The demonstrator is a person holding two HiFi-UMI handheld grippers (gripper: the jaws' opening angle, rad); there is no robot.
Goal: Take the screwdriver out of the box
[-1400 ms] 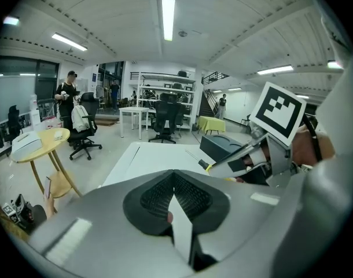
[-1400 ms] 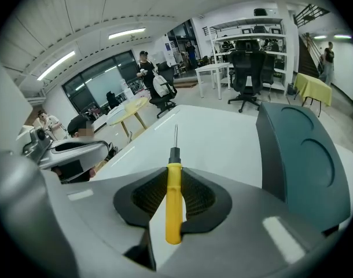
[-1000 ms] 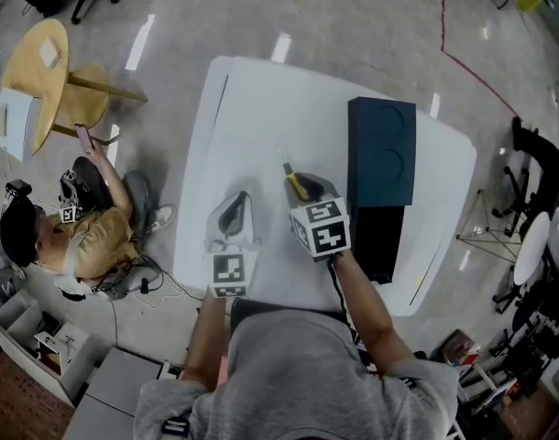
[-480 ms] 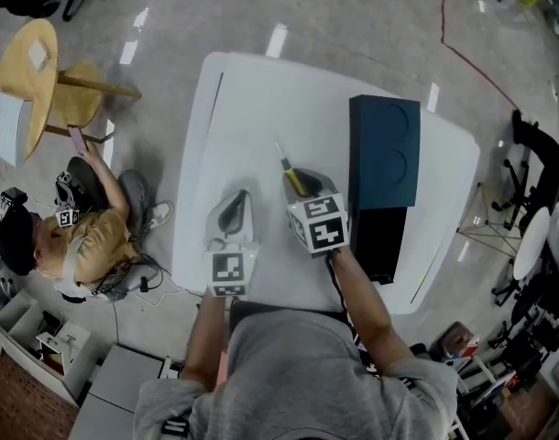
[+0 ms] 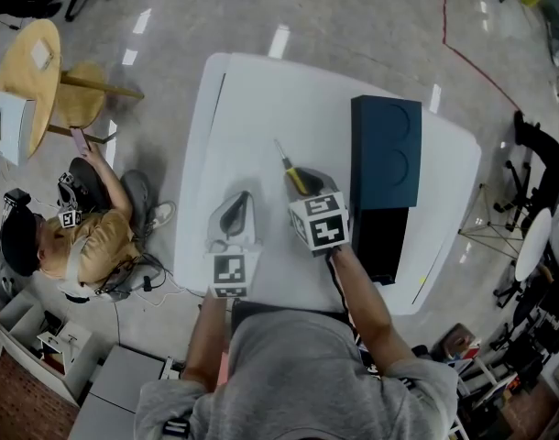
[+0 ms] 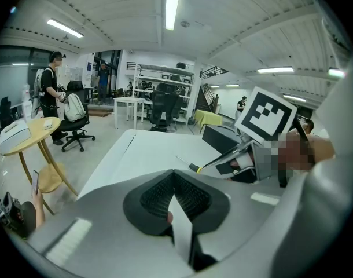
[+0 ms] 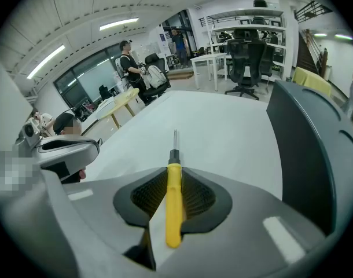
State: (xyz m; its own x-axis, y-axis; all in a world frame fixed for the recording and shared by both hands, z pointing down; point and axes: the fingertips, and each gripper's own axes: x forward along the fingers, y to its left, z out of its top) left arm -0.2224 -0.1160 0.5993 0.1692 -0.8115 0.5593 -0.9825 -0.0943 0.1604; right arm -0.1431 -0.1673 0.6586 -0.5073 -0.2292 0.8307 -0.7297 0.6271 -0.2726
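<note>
- Screwdriver (image 7: 173, 204): yellow handle, black collar, thin metal shaft. It is out of the box, clamped between the pads of the right tongs (image 7: 171, 174). The handle runs along the line of the jaws and the shaft points ahead, away from the person.
- Right tongs: narrow gap, filled by the handle, with both pads pressing on it. They are tilted down toward the table (image 5: 252, 108). Whether the shaft tip touches the table top cannot be told.
- In the head view the screwdriver is over bare white table, just left of the box (image 5: 386, 149) and apart from it.
- Box: dark blue, flat panel with two round recesses. A black section adjoins it on the side nearer the person. It stands on the right part of the table, and in the right gripper view its wall rises at the right edge.
- Left tongs (image 6: 174, 184): jaws together, nothing gripped, held over the near left part of the table, beside the right tongs but not touching them.
- Surroundings: a person sitting on the floor (image 5: 87, 236) left of the table, and a round wooden side table (image 5: 27, 58) farther back on the left.
</note>
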